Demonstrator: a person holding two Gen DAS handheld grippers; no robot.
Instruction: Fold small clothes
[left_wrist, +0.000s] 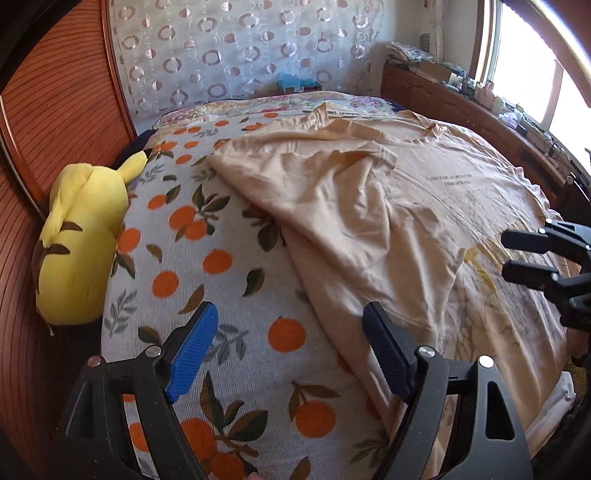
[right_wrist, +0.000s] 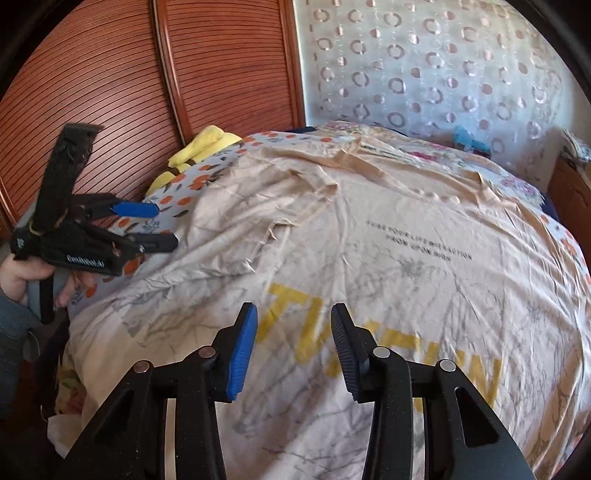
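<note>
Mid-fold: beige T-shirt (right_wrist: 369, 229) lay spread on the bed (left_wrist: 207, 258) with one side flap folded inward, left gripper (left_wrist: 288, 354) and right gripper (right_wrist: 291, 350) both released, gripping nothing; next likely needs the unfolded edge pinched.

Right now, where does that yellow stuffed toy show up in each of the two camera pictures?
Left wrist view: the yellow stuffed toy lies at the left edge, between the bed's orange-print cover and the brown slatted wall.
Right wrist view: only part of it peeks out at upper left, behind the beige T-shirt.
Shared landmark: the small dark lettering on the T-shirt, near its neckline in both views.
</note>
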